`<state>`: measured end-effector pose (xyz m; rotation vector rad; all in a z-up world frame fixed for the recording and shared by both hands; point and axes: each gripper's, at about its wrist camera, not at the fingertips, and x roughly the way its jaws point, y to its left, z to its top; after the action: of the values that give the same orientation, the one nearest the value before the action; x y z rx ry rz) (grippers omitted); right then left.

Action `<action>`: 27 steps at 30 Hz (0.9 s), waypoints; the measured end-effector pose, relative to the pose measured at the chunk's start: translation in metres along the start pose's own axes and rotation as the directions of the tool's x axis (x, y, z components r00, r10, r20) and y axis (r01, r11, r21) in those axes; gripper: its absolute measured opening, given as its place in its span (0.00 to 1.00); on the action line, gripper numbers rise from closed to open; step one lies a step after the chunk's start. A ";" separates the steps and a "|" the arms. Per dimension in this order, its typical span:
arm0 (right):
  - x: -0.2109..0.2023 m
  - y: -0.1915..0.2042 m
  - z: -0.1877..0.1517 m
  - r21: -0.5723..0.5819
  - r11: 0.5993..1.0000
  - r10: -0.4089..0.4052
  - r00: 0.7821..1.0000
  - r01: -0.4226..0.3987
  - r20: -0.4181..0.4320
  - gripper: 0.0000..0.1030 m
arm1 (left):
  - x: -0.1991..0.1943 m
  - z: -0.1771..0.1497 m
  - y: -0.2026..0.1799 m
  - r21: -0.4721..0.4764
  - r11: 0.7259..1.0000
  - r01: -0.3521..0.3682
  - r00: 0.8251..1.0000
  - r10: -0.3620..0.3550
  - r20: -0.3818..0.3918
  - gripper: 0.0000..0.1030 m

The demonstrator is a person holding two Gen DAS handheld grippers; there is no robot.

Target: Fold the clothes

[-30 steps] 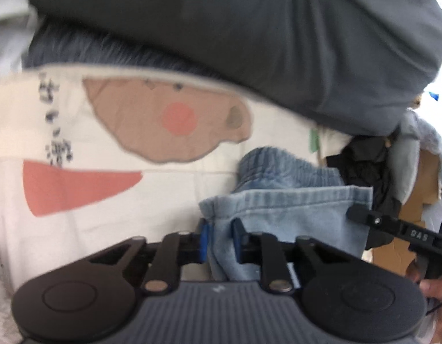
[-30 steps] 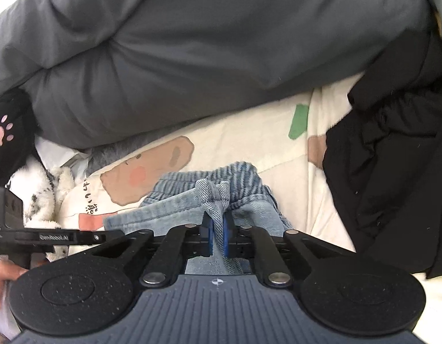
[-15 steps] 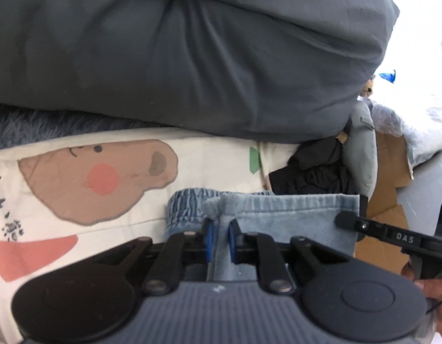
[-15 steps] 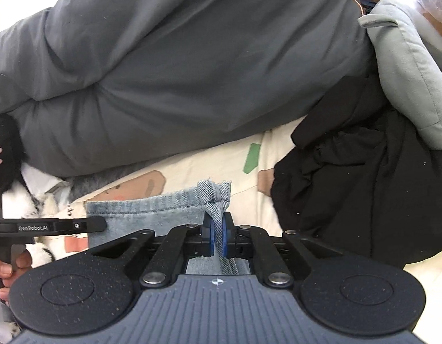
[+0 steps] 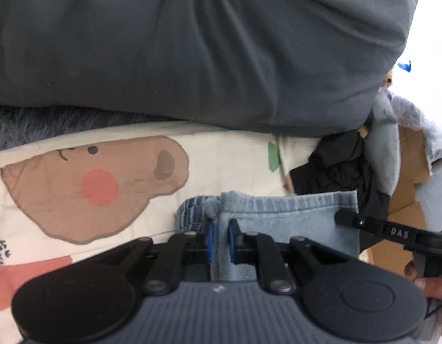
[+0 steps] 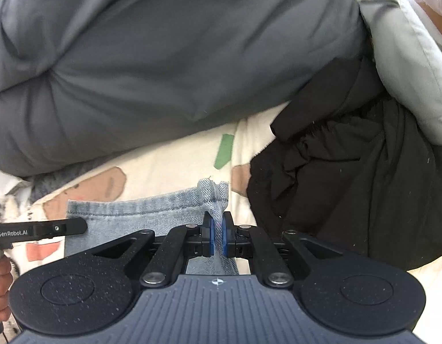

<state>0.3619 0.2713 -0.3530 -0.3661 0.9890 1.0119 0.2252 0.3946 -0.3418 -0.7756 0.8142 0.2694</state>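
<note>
1. Behind, a bulky dark grey duvet fills the upper field of both wrist views and lies bunched along the far side of the bed.
2. Cream bed sheet printed with a brown bear face and a pink cheek: the working surface, bare in front of the duvet.
3. Crumpled black garment: heaped on the sheet to the right of the work, with a pale grey padded garment lying over its far edge.
4. Light blue denim garment: the task's thing, held up over the sheet between the two tools, with its stitched top edge stretched level from one grip to the other. A gathered band of darker denim shows at its left corner.
5. Left tool: clenched on the left corner of the denim, cloth passing between its blue pads.
6. Right tool: clenched on the right corner, a frayed tuft of denim standing just above the pads.
7. Step in hand, as judged: the garment is spread taut by two corners, which would suit either laying it flat or carrying one edge over for a fold.
8. Next move, as judged: both grips must stay firm and level so the edge does not sag.
</note>
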 end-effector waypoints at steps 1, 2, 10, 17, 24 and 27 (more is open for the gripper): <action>0.005 0.000 -0.001 0.007 1.000 -0.008 1.000 0.008 -0.003 0.04 | 0.001 0.001 -0.001 0.009 1.000 -0.006 1.000 0.006 -0.003 0.13; 0.009 0.000 -0.003 0.019 1.000 -0.014 1.000 0.014 -0.004 0.05 | 0.000 0.002 -0.002 0.018 1.000 -0.011 1.000 0.011 -0.007 0.13; -0.016 -0.002 -0.012 0.060 0.998 -0.034 0.995 0.028 0.095 0.22 | -0.027 0.009 -0.008 0.064 0.995 -0.075 0.996 0.072 0.044 0.30; -0.041 0.021 -0.023 -0.003 1.000 0.022 0.984 -0.021 0.179 0.28 | -0.041 0.002 -0.032 0.159 0.987 -0.034 0.997 0.024 0.070 0.28; -0.011 0.037 -0.035 -0.047 0.999 0.005 0.993 0.001 0.118 0.28 | -0.010 -0.003 -0.038 0.215 0.974 -0.076 0.997 0.071 0.029 0.14; 0.002 0.040 -0.038 -0.051 0.998 -0.017 0.994 0.023 0.105 0.29 | 0.001 -0.003 -0.033 0.231 0.968 -0.098 0.995 0.096 0.020 0.08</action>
<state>0.3094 0.2674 -0.3678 -0.3616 0.8650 1.0297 0.2403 0.3692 -0.3269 -0.5158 0.8594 0.2591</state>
